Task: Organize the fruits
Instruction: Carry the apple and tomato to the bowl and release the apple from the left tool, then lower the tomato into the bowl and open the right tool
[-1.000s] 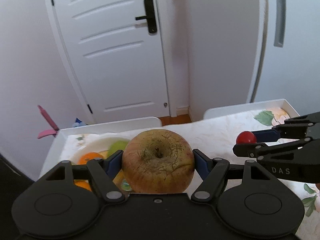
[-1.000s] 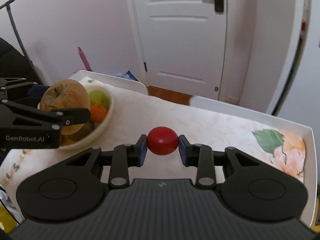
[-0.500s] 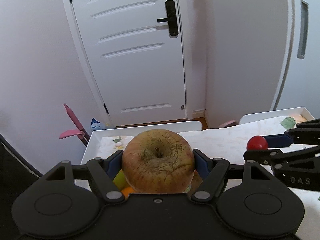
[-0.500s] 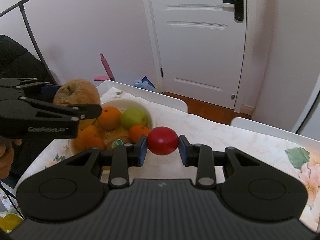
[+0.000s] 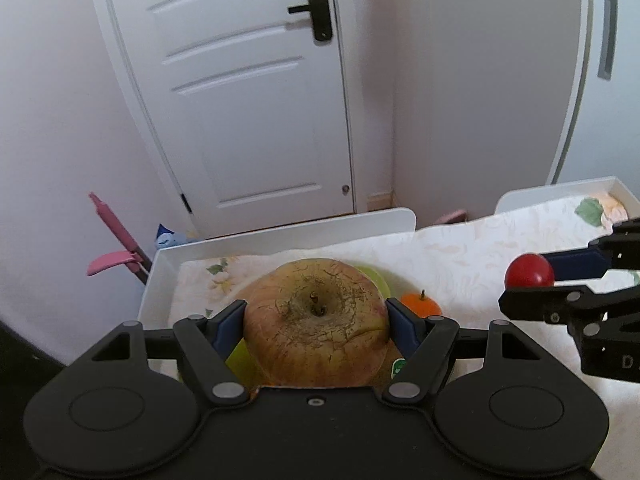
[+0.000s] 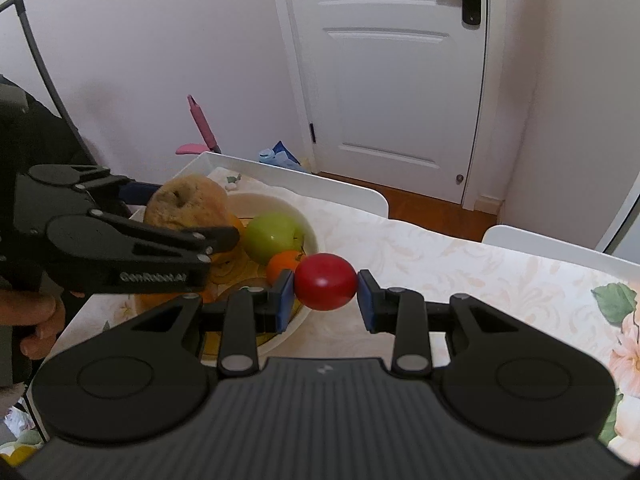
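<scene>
My left gripper (image 5: 316, 322) is shut on a large wrinkled brown apple (image 5: 316, 320), held above the white fruit bowl (image 6: 308, 232). In the right wrist view the same apple (image 6: 188, 204) hangs over the bowl's left side. My right gripper (image 6: 325, 294) is shut on a small red tomato (image 6: 325, 287), at the bowl's right rim. That tomato (image 5: 529, 276) shows at the right of the left wrist view. In the bowl lie a green apple (image 6: 274, 236) and an orange (image 6: 282, 266), with more fruit hidden beneath the grippers.
The bowl stands on a floral cloth (image 6: 480, 272) inside a white rimmed table (image 6: 348, 192). A white door (image 5: 240, 100) and wall lie behind. A pink object (image 6: 200, 124) leans beyond the table's far left corner. A hand (image 6: 32, 316) holds the left gripper.
Both grippers have moved left over the table toward the bowl, each keeping its fruit. The bowl's fruit now lies right under the apple and beside the tomato.
</scene>
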Motion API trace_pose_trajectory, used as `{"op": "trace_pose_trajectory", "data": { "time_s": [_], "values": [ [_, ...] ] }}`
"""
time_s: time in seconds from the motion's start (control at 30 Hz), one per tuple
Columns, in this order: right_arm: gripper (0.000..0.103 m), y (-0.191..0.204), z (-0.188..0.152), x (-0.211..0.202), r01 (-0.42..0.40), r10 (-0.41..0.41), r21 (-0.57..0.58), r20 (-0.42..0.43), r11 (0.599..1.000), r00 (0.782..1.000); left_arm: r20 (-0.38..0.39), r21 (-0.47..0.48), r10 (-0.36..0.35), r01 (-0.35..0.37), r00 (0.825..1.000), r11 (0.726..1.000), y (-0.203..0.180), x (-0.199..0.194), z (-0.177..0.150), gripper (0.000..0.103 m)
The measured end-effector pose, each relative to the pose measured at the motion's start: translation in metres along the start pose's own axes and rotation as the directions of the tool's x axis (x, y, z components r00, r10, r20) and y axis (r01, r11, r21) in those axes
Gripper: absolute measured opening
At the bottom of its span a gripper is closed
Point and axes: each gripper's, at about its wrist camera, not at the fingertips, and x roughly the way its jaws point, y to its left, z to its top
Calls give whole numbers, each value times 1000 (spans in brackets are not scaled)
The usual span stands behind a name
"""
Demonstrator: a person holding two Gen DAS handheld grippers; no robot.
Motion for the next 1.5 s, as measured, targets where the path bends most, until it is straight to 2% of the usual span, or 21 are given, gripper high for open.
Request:
{"op": "trace_pose_trajectory", "data": {
  "time_s": [0.23, 0.3, 0.37, 0.43, 0.7, 1.0, 1.17, 1.5],
  "values": [
    [48, 1, -3, 5, 21, -21, 9, -16, 1000, 1000, -7, 31, -22, 22, 1000, 999, 1, 10, -5, 78],
    [48, 1, -3, 6, 24, -23, 10, -21, 1000, 1000, 29, 29, -27, 27, 999, 999, 3, 4, -5, 82],
    [48, 3, -3, 7, 26, -26, 7, -26, 1000, 999, 71, 25, -16, 14, 997, 1000, 5, -5, -3, 94],
    [48, 4, -4, 8, 26, -26, 3, -31, 1000, 999, 85, 26, -2, -1, 996, 1000, 8, -9, -1, 97],
    [48, 14, -6, 11, -3, 1, -38, -48, 999, 999, 62, -30, 33, -31, 998, 999, 30, -26, -5, 97],
    [48, 46, -11, 18, -94, 80, -153, -97, 984, 992, 32, -110, 66, -62, 997, 992, 48, -47, -19, 98],
    [48, 66, -17, 24, -135, 113, -181, -130, 974, 985, 18, -141, 87, -84, 996, 986, 55, -55, -30, 98],
    [48, 86, -30, 34, -150, 117, -225, -154, 963, 981, -20, -184, 105, -107, 994, 977, 67, -59, -47, 98]
  ]
}}
